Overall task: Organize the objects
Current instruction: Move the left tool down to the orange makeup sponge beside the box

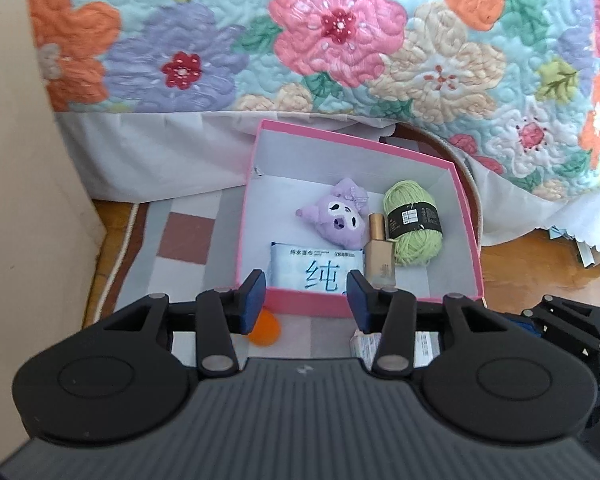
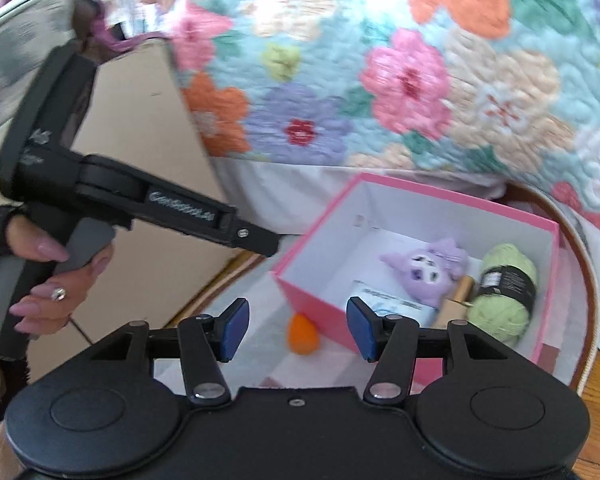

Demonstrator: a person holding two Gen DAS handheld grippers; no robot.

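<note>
A pink box (image 1: 256, 184) (image 2: 312, 300) with white inner walls sits on a checked rug. Inside lie a purple plush toy (image 1: 338, 216) (image 2: 432, 268), a green yarn ball (image 1: 414, 228) (image 2: 504, 292), a gold-capped bottle (image 1: 380, 252) (image 2: 458, 296) and a wet-wipes pack (image 1: 314, 266) (image 2: 396, 302). An orange sponge (image 1: 266, 330) (image 2: 302, 334) lies on the rug outside the box's near wall. My left gripper (image 1: 306, 296) hovers open over the box's near edge, holding nothing. My right gripper (image 2: 296, 328) is open above the sponge and box corner, also holding nothing.
A floral quilt (image 1: 340, 32) (image 2: 380, 80) with a white skirt hangs behind the box. A beige cabinet side (image 1: 16, 160) stands at left. A person's hand (image 2: 56, 280) holds the left gripper's handle. A white packet (image 1: 366, 346) lies under the left gripper. Wood floor (image 1: 540, 264) shows at right.
</note>
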